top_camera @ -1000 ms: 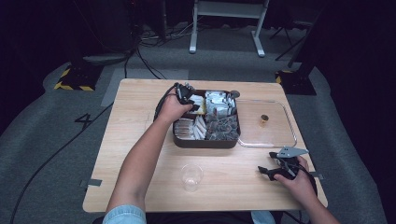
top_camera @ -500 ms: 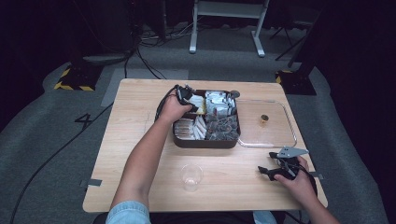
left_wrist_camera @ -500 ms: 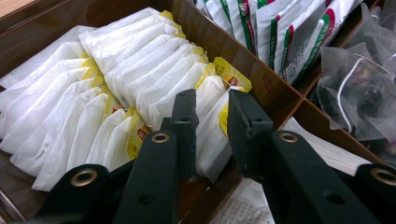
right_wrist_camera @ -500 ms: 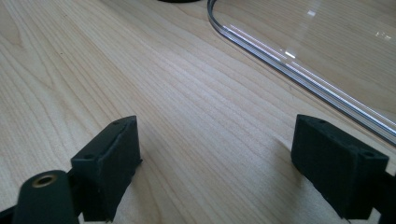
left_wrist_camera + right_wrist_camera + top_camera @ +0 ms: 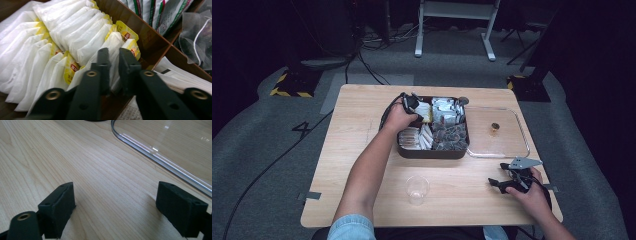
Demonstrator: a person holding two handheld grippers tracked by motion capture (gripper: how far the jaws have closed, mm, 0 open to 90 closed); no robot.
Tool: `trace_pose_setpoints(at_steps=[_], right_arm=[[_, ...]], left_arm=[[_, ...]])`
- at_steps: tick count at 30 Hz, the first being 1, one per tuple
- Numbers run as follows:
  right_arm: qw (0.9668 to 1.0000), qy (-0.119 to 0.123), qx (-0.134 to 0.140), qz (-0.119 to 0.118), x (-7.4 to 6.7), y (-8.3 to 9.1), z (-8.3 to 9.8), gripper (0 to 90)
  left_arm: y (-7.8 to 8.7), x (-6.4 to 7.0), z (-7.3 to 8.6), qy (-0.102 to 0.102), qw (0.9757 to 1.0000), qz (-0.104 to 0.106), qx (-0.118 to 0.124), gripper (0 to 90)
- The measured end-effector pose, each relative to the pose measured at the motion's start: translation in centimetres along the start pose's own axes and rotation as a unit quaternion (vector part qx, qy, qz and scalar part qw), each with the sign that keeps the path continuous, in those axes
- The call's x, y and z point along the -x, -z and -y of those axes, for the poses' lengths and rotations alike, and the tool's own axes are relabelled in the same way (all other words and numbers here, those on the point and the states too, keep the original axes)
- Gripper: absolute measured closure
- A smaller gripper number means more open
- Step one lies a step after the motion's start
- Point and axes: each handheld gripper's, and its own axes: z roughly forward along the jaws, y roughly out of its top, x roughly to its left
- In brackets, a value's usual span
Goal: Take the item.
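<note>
High view: left arm reaches forward, left gripper (image 5: pixel 413 104) down in the dark divided box (image 5: pixel 432 152); right gripper (image 5: pixel 510 176) rests on the wooden table (image 5: pixel 357 120) near the clear lid (image 5: pixel 497 132).
Left gripper view: jaws nearly closed, pinching a white-and-yellow tea sachet (image 5: pixel 113 53) in its packed row.
Right gripper view: jaws wide apart, empty, over bare wood beside the lid's edge.

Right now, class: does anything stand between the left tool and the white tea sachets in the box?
Nothing visible does. The left tool is already in the box, its jaws nearly closed around one white sachet at the row's end.
</note>
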Motion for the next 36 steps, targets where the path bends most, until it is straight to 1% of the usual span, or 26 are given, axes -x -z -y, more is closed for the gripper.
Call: trace_pose_setpoints(at_steps=[1, 2, 3, 4, 5, 9, 11, 13, 15, 18, 24, 25, 26, 27, 28, 31, 32, 33, 34, 36], right_arm=[[1.0, 0.0, 0.0, 0.0, 0.0, 0.0, 0.0, 15.6], [1.0, 0.0, 0.0, 0.0, 0.0, 0.0, 0.0, 15.7], [1.0, 0.0, 0.0, 0.0, 0.0, 0.0, 0.0, 15.7], [1.0, 0.0, 0.0, 0.0, 0.0, 0.0, 0.0, 15.7], [1.0, 0.0, 0.0, 0.0, 0.0, 0.0, 0.0, 15.7], [1.0, 0.0, 0.0, 0.0, 0.0, 0.0, 0.0, 15.7], [1.0, 0.0, 0.0, 0.0, 0.0, 0.0, 0.0, 15.7], [1.0, 0.0, 0.0, 0.0, 0.0, 0.0, 0.0, 15.6], [1.0, 0.0, 0.0, 0.0, 0.0, 0.0, 0.0, 15.6], [1.0, 0.0, 0.0, 0.0, 0.0, 0.0, 0.0, 15.6], [1.0, 0.0, 0.0, 0.0, 0.0, 0.0, 0.0, 15.6], [1.0, 0.0, 0.0, 0.0, 0.0, 0.0, 0.0, 15.6], [1.0, 0.0, 0.0, 0.0, 0.0, 0.0, 0.0, 15.6], [1.0, 0.0, 0.0, 0.0, 0.0, 0.0, 0.0, 15.6], [1.0, 0.0, 0.0, 0.0, 0.0, 0.0, 0.0, 15.7], [1.0, 0.0, 0.0, 0.0, 0.0, 0.0, 0.0, 15.7], [1.0, 0.0, 0.0, 0.0, 0.0, 0.0, 0.0, 15.7], [1.0, 0.001, 0.0, 0.0, 0.0, 0.0, 0.0, 15.7], [1.0, 0.001, 0.0, 0.0, 0.0, 0.0, 0.0, 15.7], [1.0, 0.0, 0.0, 0.0, 0.0, 0.0, 0.0, 15.7]], left_arm=[[0.1, 0.1, 0.0, 0.001, 1.0, 0.001, 0.0, 89.5], [0.1, 0.1, -0.1, -0.004, 1.0, 0.004, 0.004, 89.9], [0.1, 0.1, -0.1, -0.004, 1.0, 0.004, 0.004, 90.0], [0.4, 0.2, -0.1, -0.013, 0.9999, 0.006, 0.006, 90.0], [0.5, 0.2, -0.2, -0.015, 0.9998, 0.007, 0.007, 90.0], [1.1, 0.4, -0.3, -0.021, 0.9996, 0.004, 0.015, 90.0], [1.6, 0.5, -0.4, -0.025, 0.9994, 0.001, 0.023, 90.0], [2.5, 0.6, -0.5, -0.024, 0.9992, 0.005, 0.031, 90.0], [3.1, 0.8, -0.6, -0.03, 0.9988, 0.002, 0.039, 90.0], [3.9, 1.1, -0.7, -0.034, 0.9983, 0.004, 0.047, 90.0], [5.7, 2.2, -0.9, -0.047, 0.9971, 0.003, 0.06, 90.0], [5.7, 2.2, -0.9, -0.047, 0.9971, 0.003, 0.06, 90.0], [6.4, 2.6, -1.0, -0.052, 0.9965, 0.005, 0.065, 90.0], [6.4, 2.6, -1.0, -0.052, 0.9965, 0.005, 0.065, 90.0], [7.2, 3.0, -1.0, -0.057, 0.9957, 0.006, 0.073, 90.0], [8.3, 3.8, -0.8, -0.062, 0.9944, 0.01, 0.084, 90.0], [8.3, 3.8, -0.8, -0.062, 0.9944, 0.01, 0.084, 90.0], [9.1, 4.3, -0.6, -0.067, 0.9938, 0.011, 0.088, 90.0], [9.1, 4.3, -0.6, -0.067, 0.9938, 0.011, 0.088, 90.0], [9.7, 4.8, -0.3, -0.073, 0.9931, 0.013, 0.092, 90.0]])
